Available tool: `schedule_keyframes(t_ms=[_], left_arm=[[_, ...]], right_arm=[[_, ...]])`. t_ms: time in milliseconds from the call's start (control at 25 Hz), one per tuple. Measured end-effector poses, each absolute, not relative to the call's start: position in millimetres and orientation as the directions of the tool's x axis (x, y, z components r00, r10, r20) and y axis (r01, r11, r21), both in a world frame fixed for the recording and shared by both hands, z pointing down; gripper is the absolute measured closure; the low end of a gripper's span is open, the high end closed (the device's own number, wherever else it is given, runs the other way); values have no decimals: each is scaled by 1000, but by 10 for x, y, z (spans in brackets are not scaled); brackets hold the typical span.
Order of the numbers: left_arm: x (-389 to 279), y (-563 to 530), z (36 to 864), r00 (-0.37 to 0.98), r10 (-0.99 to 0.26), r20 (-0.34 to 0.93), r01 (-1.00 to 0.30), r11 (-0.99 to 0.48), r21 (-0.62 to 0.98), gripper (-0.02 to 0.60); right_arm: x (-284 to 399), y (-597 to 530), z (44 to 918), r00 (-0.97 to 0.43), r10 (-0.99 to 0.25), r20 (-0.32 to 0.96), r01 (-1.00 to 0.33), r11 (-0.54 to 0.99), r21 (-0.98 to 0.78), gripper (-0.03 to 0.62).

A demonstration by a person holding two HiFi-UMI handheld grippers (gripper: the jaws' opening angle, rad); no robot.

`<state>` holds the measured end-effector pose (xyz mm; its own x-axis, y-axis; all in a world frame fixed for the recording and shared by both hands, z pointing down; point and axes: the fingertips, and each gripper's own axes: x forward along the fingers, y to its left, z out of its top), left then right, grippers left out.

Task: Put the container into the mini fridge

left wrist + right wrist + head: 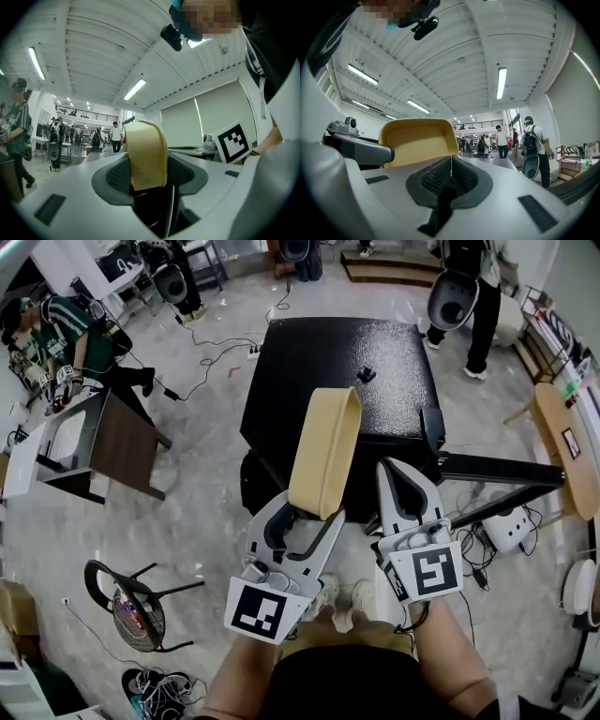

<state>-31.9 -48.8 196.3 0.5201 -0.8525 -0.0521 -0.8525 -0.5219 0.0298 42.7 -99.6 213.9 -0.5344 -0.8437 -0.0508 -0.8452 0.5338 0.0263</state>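
1. one tool, your left gripper (305,521), clamps the near end of the tan oblong plastic container (325,451); your right gripper (401,474) is closed, empty.
2. its long axis points ahead, over the black boxy mini fridge (319,362) below.

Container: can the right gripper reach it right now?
Probably yes: the container, clamped in the left gripper, stands close beside the right gripper, nothing between them; the right fingers are shut, though.
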Motion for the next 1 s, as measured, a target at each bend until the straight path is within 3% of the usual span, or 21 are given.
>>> schedule_keyframes(t_ms=[1000], left_arm=[[-642,-99,2723,430,-899,77,-901,-423,100,348]], right_arm=[[229,-979,2621,-590,-807,24,-807,591,-3,557]])
